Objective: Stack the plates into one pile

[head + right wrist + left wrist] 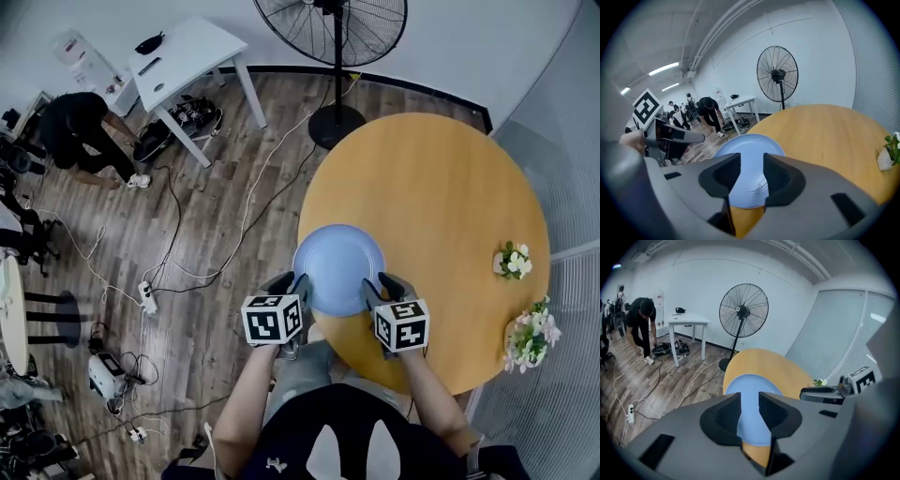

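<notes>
Left gripper (292,284), right gripper (382,284): jaws part-spread, pinching nothing, flanking blue plate (337,267). Table (441,187) rim lies under plate's left side. Risk: a stray knock slides it off.

The person wears a dark navy short-sleeved top (328,427) with small white marks and grey trousers (302,370). The left gripper (289,284) and right gripper (384,286) have smooth grey bodies with black textured pads (725,416), each carrying a white cube (273,320) printed with black square markers
</notes>
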{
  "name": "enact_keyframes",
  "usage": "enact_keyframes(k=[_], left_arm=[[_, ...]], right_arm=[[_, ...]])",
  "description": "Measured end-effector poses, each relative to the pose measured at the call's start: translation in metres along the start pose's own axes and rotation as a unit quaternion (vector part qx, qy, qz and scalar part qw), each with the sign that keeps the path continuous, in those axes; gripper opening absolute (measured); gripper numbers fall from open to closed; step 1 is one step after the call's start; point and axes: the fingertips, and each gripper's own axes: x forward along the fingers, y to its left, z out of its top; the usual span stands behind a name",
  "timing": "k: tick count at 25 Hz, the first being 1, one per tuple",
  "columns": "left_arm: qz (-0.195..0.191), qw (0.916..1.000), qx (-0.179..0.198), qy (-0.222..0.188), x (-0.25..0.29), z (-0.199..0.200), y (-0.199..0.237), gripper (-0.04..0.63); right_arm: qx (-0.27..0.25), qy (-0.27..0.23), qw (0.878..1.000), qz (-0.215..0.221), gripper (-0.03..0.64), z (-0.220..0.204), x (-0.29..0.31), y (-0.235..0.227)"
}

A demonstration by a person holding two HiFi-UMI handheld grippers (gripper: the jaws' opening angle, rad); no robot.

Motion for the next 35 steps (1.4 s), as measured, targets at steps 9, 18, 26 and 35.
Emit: enact_keyframes(k=[9,18,26,35], left_arm=[[-0.077,0.9948,0.024,-0.062,-0.031,0.013,-0.061,0.042],[-0.064,0.9931,0.073,-0.066,-0.045,-0.003,-0.097,0.028],[-0.056,0.9904,0.094,-0.084,-0.059,-0.013,-0.123,0.026],[-0.031,0.9879,0.115,-0.100,-0.074,-0.018,-0.140,0.026]], right_arm=[[-0.021,-0.040,0.998,0.050,0.020,0.027,-0.033,0.028],[-0.046,-0.090,0.992,0.080,0.005,0.033,-0.073,0.043],[-0.094,-0.090,0.986,0.100,0.003,0.028,-0.097,0.055],[-0.102,-0.088,0.982,0.135,0.003,0.023,-0.114,0.065]])
